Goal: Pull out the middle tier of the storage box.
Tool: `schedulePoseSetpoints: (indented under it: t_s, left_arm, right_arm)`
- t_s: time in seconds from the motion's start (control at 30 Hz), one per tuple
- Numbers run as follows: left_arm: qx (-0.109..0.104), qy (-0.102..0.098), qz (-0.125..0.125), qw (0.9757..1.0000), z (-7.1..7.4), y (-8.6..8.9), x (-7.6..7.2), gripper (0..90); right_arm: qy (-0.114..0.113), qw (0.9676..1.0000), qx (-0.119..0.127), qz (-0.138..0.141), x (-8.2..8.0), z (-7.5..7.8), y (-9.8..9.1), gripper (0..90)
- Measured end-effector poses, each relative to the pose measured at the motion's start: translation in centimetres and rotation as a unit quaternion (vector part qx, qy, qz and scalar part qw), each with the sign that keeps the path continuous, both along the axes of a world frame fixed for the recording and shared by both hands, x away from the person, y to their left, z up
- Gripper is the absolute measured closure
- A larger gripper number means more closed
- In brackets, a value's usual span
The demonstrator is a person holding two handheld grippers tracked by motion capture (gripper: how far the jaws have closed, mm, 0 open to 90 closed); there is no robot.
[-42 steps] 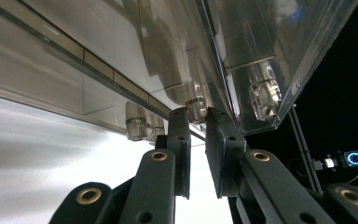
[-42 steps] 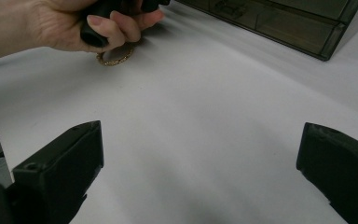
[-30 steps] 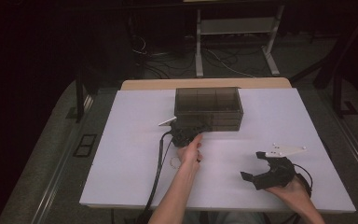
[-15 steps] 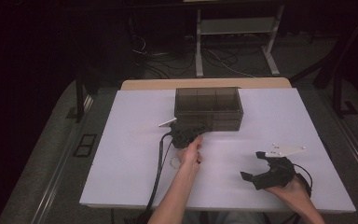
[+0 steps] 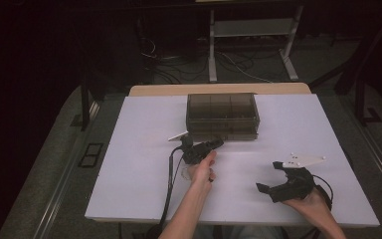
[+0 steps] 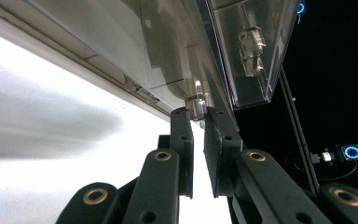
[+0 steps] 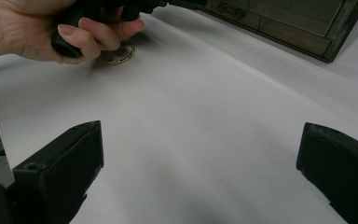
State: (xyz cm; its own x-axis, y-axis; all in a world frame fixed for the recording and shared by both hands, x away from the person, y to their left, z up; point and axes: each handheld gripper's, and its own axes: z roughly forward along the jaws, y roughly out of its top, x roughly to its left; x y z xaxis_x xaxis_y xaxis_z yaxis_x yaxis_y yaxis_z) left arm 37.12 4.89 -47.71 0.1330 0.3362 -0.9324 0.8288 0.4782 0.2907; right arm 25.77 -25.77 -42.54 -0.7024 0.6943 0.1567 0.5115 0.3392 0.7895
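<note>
Clenched on a small metal knob at the near face of the smoky clear drawer box, the left gripper is held low over the white table, its jaws nearly together with the knob pinched at their tips. The knob seems to belong to a drawer in the bottom tier, though the steep angle of the left gripper view leaves the exact drawer uncertain. The box is placed at the far middle of the table, and more small hardware is seen through its wall in an upper compartment. A thin gold bracelet is lying on the table just near the left hand.

For the pull to go well, the grip is best kept square on the knob and the drawer drawn straight toward the near edge, level, so the light box is not dragged along. The right gripper is resting at the near right with its jaws spread wide, holding nothing, well apart from the box; it could be used to steady the box.
</note>
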Motion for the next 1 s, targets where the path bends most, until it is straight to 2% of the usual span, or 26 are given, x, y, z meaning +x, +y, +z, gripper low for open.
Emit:
schedulePoseSetpoints:
  t_s: [0.4, 0.57, 0.67, 0.7, 0.73, 0.77, 0.8, 0.83, 0.87, 0.93, 0.97, 1.0]
  left_arm:
    - [0.0, -0.002, -0.001, 1.0, 0.0, 0.0, 0.0, 80.9]
    - [0.006, -0.005, -0.005, 1.0, 0.1, 0.1, 0.0, 77.6]
    - [0.025, -0.013, -0.011, 0.9995, 0.7, 0.1, -0.2, 73.6]
    - [0.025, -0.013, -0.011, 0.9995, 0.7, 0.1, -0.2, 73.1]
    - [0.043, -0.02, -0.018, 0.9987, 0.8, 0.2, -0.4, 72.9]
    - [0.043, -0.02, -0.018, 0.9987, 0.8, 0.2, -0.4, 72.7]
    - [0.058, -0.021, -0.025, 0.9977, 0.9, 0.2, -0.5, 72.2]
    - [0.058, -0.021, -0.025, 0.9977, 0.9, 0.2, -0.5, 71.9]
    - [0.071, -0.03, -0.034, 0.9965, 1.1, 0.2, -0.7, 70.9]
    - [0.075, -0.043, -0.046, 0.9952, 1.4, 0.1, -0.9, 67.4]
    - [0.075, -0.043, -0.046, 0.9952, 1.4, 0.1, -0.9, 66.9]
    - [0.091, -0.059, -0.057, 0.9925, 1.7, 0.0, -1.1, 66.6]
  right_arm:
    - [0.001, 1.0, -0.001, 0.001, 0.0, 0.0, 0.0, 0.0]
    - [0.0, 1.0, -0.001, 0.0, 0.0, 0.0, 0.0, 0.0]
    - [0.0, 1.0, -0.002, -0.001, 0.0, 0.0, 0.0, 0.0]
    - [0.001, 1.0, -0.002, -0.001, 0.0, 0.0, 0.0, 0.0]
    - [0.001, 1.0, -0.002, -0.003, 0.0, 0.0, -0.1, 0.0]
    - [0.001, 1.0, -0.002, -0.003, 0.0, 0.0, -0.1, 0.0]
    - [0.001, 1.0, -0.001, -0.005, 0.0, 0.0, -0.2, 0.0]
    - [0.001, 1.0, -0.001, -0.005, 0.0, 0.0, -0.2, 0.0]
    - [0.001, 1.0, 0.0, -0.006, 0.0, 0.0, -0.3, 0.0]
    - [0.001, 1.0, -0.001, -0.008, 0.0, 0.0, -0.3, 0.0]
    - [0.001, 1.0, -0.001, -0.008, 0.0, 0.0, -0.3, 0.0]
    - [0.003, 1.0, 0.001, -0.009, 0.0, 0.0, -0.4, 0.0]
